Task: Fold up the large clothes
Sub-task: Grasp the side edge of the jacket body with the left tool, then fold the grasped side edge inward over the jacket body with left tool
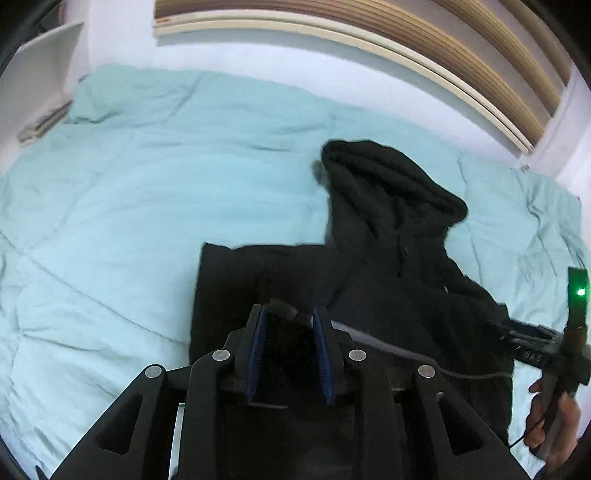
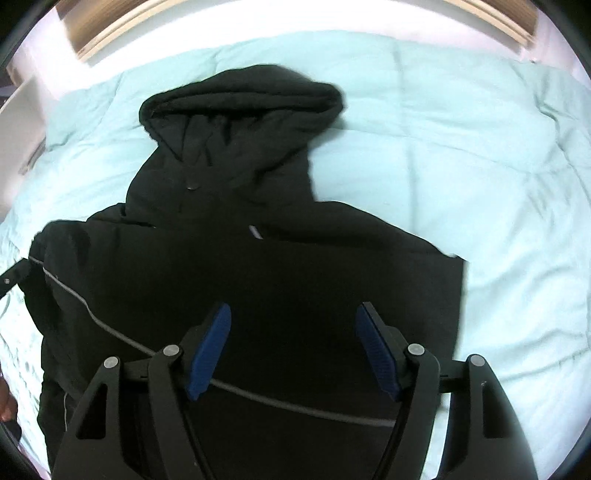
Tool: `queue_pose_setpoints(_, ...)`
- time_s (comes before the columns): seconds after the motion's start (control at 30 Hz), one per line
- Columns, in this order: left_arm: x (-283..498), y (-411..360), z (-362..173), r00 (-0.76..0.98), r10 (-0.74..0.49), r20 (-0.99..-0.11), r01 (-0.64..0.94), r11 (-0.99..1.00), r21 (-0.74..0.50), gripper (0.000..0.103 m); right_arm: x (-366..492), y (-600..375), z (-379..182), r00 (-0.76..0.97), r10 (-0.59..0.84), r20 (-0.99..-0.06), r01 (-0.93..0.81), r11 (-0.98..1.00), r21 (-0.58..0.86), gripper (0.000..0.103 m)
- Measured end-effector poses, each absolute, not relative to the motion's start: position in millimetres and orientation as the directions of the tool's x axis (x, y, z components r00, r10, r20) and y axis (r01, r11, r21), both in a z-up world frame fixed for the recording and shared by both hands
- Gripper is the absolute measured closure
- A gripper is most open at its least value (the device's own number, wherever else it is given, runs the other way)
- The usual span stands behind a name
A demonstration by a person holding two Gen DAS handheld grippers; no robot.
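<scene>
The left gripper [image 1: 289,314] has its blue-padded black fingers [image 1: 258,332] drawn narrow, pinching a bunched fold of the black hooded jacket [image 1: 388,266] between the pads. The dark fabric fills the gap between them and spills forward over the jacket's folded body.

The right gripper [image 2: 293,314] hovers over the same black hooded jacket [image 2: 240,258] with its blue-padded fingers [image 2: 212,343] spread wide and nothing between them; whether the tips touch the cloth cannot be told. A thin grey piping line [image 2: 258,397] runs across the jacket beneath them.

The jacket lies on a pale mint-green quilted bedspread [image 1: 147,184], its body folded into a rough rectangle near the grippers and its hood [image 2: 240,103] stretched flat toward the far side of the bed. A small metal snap [image 2: 191,187] glints at the neck below the hood.

In the left wrist view the right gripper's body shows at the right edge, carrying a green indicator light [image 1: 580,291] and held in the person's hand [image 1: 550,424]. Beyond the bed stand a white wall [image 1: 258,48] and a striped wood-and-cream headboard panel [image 1: 406,33].
</scene>
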State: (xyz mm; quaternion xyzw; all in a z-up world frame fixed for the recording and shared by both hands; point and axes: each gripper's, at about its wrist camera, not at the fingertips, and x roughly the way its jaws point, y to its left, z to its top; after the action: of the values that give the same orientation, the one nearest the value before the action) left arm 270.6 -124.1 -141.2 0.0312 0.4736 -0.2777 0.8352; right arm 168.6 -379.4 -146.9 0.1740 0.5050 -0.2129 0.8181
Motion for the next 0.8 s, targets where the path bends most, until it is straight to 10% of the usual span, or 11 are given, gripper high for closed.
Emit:
queue_pose_setpoints(0.17, 293.4, -87.6, -151.8, 0.381, -0.445, -0.810, 0.367, 0.878, -0.309, 0.077, 171.8, -380.3, -180.7, 0.362, -0.104, -0.926, 0.512, 0.852, 0.104, 0.030)
queue_pose_setpoints(0.43, 265.4, -161.0, -180.6, 0.152, -0.556, -0.817, 0.577, 0.721, -0.384, 0.077, 189.7, -379.8, -212.9, 0.283, -0.137, -0.949, 0.510, 0.860, 0.028, 0.027)
queue_pose_setpoints(0.57, 259.8, -193.5, -234.1, 0.117, -0.373, -0.921, 0.579, 0.779, -0.241, 0.077, 191.9, -386.2, -218.8, 0.275, -0.121, -0.954, 0.512, 0.858, 0.038, 0.027)
queue_pose_setpoints(0.8, 277.5, -151.4, -237.7, 0.094, -0.427, -0.899, 0.459, 0.820, -0.342, 0.094, 167.3, -385.6, -198.8, 0.322, -0.084, -0.943, 0.479, 0.874, 0.086, 0.029)
